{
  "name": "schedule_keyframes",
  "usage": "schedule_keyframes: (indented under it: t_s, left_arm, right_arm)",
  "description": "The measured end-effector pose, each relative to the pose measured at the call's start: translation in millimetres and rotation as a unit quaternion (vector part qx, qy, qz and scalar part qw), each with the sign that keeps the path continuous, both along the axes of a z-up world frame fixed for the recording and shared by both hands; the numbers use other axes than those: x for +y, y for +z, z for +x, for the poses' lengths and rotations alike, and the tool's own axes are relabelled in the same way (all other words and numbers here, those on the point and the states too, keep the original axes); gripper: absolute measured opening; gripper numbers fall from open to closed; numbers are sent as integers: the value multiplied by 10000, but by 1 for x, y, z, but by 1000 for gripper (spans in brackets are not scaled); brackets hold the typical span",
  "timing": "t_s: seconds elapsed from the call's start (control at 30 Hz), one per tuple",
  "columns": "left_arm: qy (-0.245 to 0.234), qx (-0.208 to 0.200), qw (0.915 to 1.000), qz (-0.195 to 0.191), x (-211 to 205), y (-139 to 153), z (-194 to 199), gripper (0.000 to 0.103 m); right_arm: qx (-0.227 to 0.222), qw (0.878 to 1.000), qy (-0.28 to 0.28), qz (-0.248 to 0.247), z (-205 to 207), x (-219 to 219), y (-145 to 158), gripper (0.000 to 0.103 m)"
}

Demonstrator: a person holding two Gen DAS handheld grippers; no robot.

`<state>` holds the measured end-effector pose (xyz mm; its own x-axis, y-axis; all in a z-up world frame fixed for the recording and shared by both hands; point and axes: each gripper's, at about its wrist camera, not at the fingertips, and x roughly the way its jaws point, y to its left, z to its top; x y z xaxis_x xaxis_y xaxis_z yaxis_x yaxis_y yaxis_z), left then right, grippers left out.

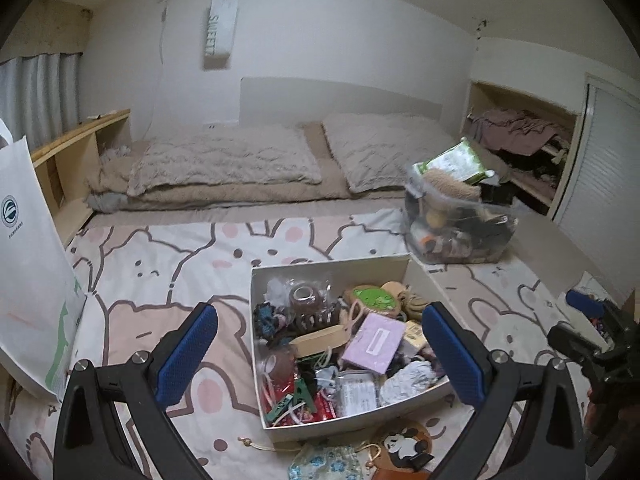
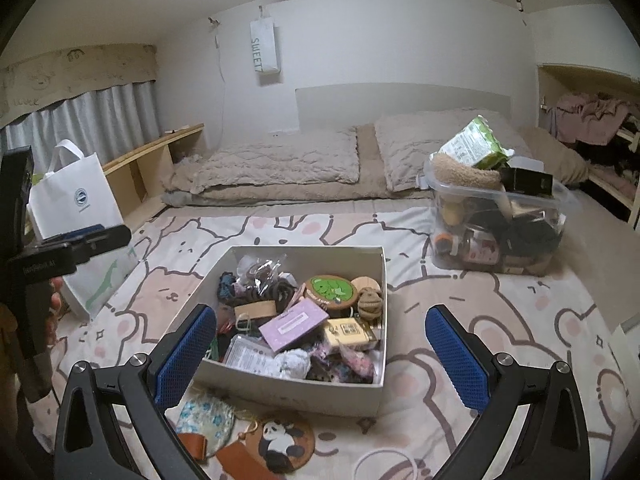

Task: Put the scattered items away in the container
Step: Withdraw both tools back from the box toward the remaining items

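White tote bag (image 2: 76, 200), clear storage bin (image 2: 500, 224), two pillows (image 2: 280, 166).

"SWEET" runs top to bottom in grey letters on the white hanging pouch (image 2: 264, 46) on the far wall, well ahead of the right gripper (image 2: 320, 352) and a bit left of its centre line. White tote bag (image 2: 76, 200), ahead-left of that gripper, carries a round blue-green logo with a line of small print under it, too small to read. Print on the green packet (image 2: 476, 142) in the clear bin ahead-right and on the purple card (image 2: 294, 324) in the box between the fingers is unreadable.
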<state>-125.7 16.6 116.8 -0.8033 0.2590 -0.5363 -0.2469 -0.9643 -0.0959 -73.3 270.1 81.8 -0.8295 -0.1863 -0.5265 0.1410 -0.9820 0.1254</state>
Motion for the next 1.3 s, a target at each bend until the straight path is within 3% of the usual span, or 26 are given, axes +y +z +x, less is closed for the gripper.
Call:
schedule_keyframes:
  t_s: [0.43, 0.97, 1.3]
  left_arm:
    - [-457, 233, 9987, -66, 16, -5, 33, 103]
    - [-818, -72, 9962, -285, 26, -53, 52, 103]
    - [-585, -481, 9964, -372, 20, -93, 60, 103]
  right_arm:
    - [-159, 9987, -303, 383, 31, 18, -39, 103]
    - [-949, 9919, -528, 652, 39, 31, -129, 103]
    - [-1449, 9868, -353, 637, 25, 37, -178, 103]
